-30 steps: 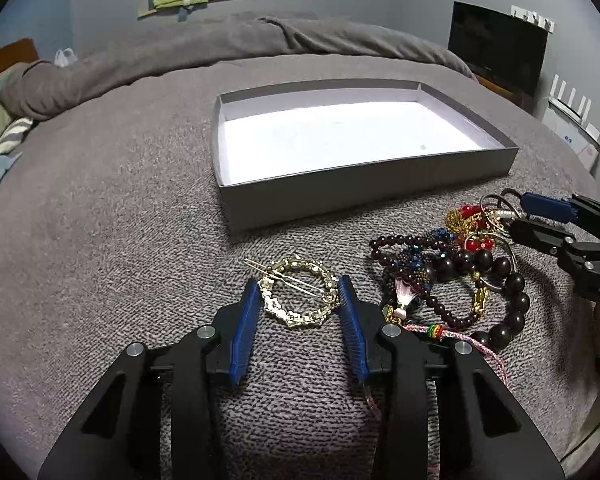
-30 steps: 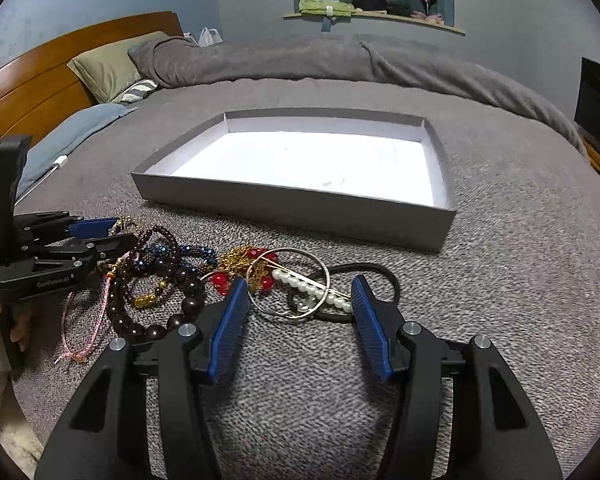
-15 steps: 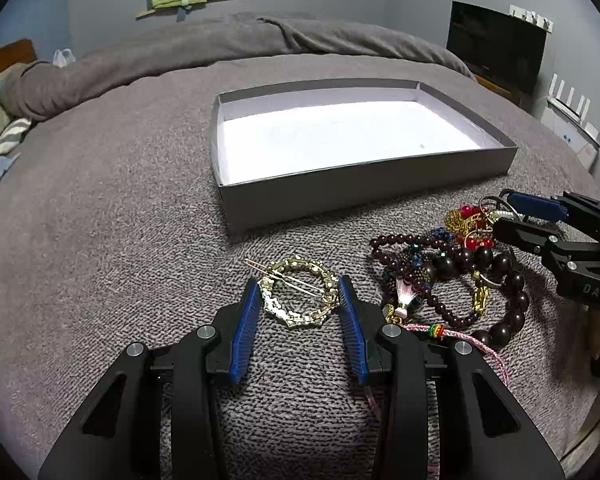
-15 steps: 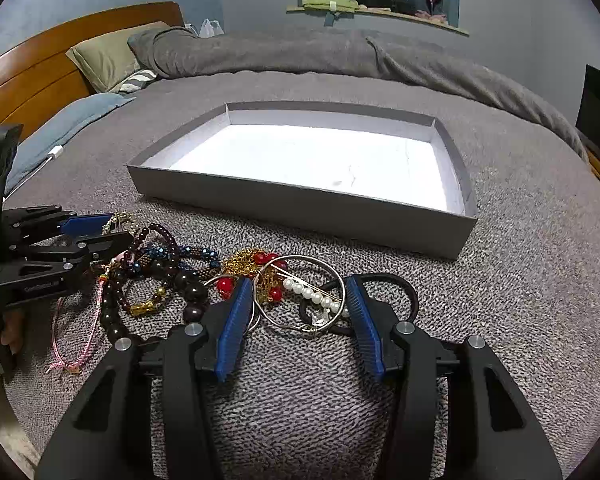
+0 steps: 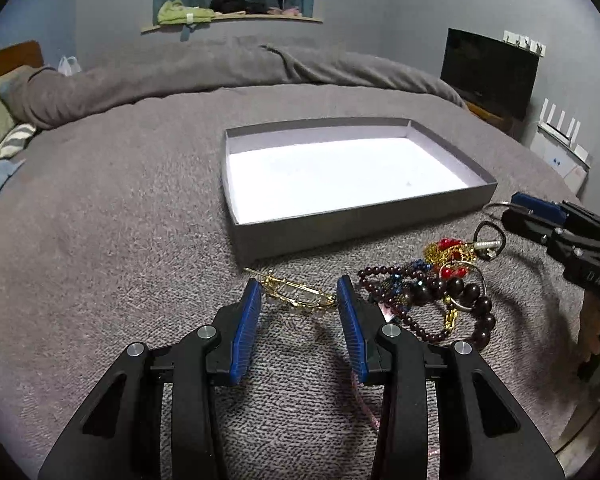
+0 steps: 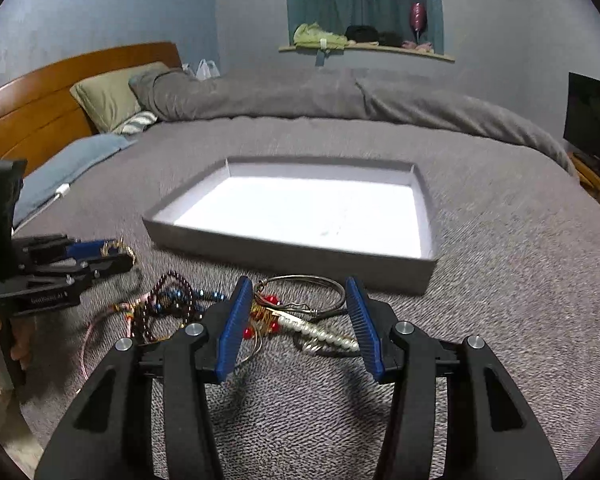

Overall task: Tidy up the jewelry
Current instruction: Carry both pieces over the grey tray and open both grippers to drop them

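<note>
Both grippers grip jewelry on the grey bedspread, near the shallow grey box.

The left gripper [image 5: 300, 294] is clamped narrowly on a gold ring-shaped hair clip [image 5: 296, 294], tilted with one edge off the bedspread [image 5: 100, 240]. The right gripper [image 6: 300, 312] stands wider, its pads on a silver bangle [image 6: 320, 280] tangled with a pearl strand [image 6: 320, 330] and red beads. A heap of dark bead bracelets [image 5: 440, 292] lies between the two grippers. The box [image 5: 360, 224] sits just beyond, its white floor bare.
</note>
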A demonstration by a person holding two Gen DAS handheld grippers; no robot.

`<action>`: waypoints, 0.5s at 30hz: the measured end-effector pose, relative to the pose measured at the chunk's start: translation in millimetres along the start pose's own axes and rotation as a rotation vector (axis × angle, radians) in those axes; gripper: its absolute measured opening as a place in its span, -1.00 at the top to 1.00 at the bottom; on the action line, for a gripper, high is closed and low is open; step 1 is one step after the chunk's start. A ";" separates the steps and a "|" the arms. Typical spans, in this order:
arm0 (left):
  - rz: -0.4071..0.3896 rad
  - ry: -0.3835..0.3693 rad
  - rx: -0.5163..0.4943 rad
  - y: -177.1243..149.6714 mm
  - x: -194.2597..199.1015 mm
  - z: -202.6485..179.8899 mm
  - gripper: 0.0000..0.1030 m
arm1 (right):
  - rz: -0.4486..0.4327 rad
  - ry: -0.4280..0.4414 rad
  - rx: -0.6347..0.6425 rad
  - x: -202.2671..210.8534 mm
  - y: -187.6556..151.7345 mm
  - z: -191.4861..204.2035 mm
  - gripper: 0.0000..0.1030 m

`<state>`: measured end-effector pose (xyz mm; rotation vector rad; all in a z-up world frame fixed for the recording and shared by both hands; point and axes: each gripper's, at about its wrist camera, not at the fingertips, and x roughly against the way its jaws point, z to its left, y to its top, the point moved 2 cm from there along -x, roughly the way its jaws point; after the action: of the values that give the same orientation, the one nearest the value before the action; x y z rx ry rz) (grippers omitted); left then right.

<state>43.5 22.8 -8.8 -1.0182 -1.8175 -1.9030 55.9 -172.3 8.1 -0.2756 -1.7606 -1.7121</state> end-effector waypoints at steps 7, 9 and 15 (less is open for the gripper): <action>-0.044 0.008 0.016 11.8 15.2 3.6 0.21 | -0.042 -0.014 -0.027 10.4 19.9 -8.6 0.05; -0.072 0.009 0.020 21.1 23.7 4.4 0.21 | -0.055 -0.018 -0.036 9.9 30.2 -13.2 0.05; -0.131 0.033 -0.011 62.1 26.9 8.0 0.21 | -0.081 -0.043 -0.073 -9.7 62.7 -32.4 0.05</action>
<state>68.3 28.2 54.5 -0.8847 -1.8993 -1.9952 109.1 -192.7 51.0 -0.2788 -1.7641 -1.8436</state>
